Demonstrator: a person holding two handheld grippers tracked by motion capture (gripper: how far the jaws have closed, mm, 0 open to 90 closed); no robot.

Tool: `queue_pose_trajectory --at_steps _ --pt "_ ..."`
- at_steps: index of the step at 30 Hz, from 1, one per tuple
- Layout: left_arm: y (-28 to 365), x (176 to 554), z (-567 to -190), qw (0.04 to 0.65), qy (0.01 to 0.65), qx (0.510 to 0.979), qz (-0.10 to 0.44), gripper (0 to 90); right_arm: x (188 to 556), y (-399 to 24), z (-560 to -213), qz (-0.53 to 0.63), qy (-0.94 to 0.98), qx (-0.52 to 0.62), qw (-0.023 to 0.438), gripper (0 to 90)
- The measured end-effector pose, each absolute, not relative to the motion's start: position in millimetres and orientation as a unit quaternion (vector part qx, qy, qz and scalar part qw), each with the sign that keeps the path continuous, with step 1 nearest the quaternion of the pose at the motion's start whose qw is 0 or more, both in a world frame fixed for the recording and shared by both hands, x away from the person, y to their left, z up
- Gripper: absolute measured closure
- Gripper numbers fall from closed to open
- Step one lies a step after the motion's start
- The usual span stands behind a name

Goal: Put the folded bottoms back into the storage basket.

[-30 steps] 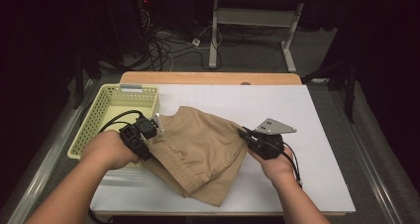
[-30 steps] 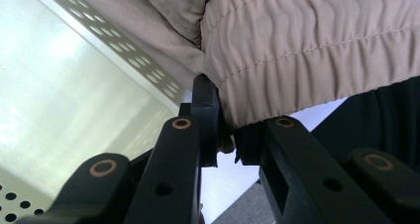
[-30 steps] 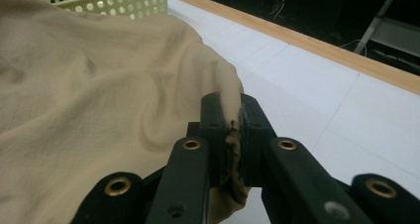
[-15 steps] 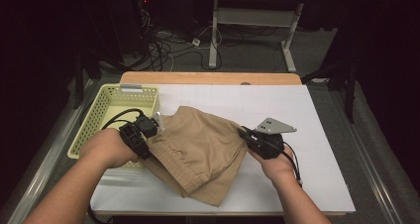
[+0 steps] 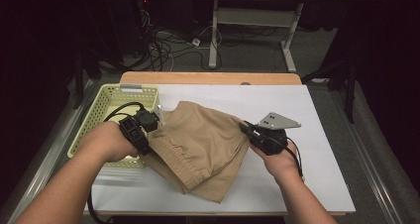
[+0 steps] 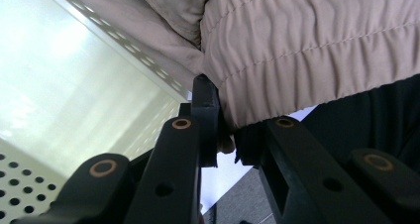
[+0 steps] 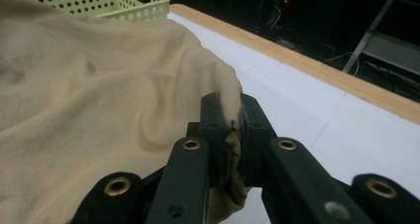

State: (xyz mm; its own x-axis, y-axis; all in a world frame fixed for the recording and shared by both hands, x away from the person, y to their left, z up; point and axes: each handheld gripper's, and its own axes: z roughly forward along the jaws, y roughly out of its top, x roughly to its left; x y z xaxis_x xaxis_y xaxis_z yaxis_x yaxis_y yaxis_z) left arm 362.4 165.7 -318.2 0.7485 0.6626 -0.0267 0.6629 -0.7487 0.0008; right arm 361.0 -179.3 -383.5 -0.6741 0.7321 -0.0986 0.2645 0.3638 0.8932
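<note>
Item: tan shorts (image 5: 200,147), folded, lying on the white table (image 5: 317,120) at its centre, elastic waistband toward seven o'clock, one corner drooping near the front edge. Left gripper (image 5: 157,119), at nine o'clock of the garment, jaws pressed together on the gathered waistband edge (image 6: 297,60), which sits just beside the basket wall. Right gripper (image 5: 246,129), at three o'clock, jaws pinching a fold of the cloth's edge (image 7: 229,105); grey three-cornered plate on top. Pale green perforated basket (image 5: 106,110), at ten o'clock of the shorts, touching the fabric. Wooden strip along the table's far edge, twelve o'clock.
</note>
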Motion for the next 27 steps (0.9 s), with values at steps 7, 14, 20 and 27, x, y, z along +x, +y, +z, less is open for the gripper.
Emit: queue_pose_trajectory --at_steps 7,14,20,27 --pt "174.2 360.9 -300.8 0.009 0.358 0.933 -0.002 80.1 364.6 -173.7 -361.3 0.475 0.784 0.301 0.264 84.5" --pt "200.1 357.0 -288.4 0.017 0.378 0.926 0.012 80.1 375.1 -150.8 -344.5 0.487 0.782 0.283 0.266 84.5" --pt "230.9 352.2 -284.6 0.015 0.399 0.917 0.015 80.1 388.0 -119.4 -337.0 0.49 0.789 0.262 0.262 84.5" --pt "264.2 349.9 -290.0 0.015 0.431 0.902 0.02 80.1 403.6 -81.2 -345.2 0.491 0.798 0.247 0.246 84.5"
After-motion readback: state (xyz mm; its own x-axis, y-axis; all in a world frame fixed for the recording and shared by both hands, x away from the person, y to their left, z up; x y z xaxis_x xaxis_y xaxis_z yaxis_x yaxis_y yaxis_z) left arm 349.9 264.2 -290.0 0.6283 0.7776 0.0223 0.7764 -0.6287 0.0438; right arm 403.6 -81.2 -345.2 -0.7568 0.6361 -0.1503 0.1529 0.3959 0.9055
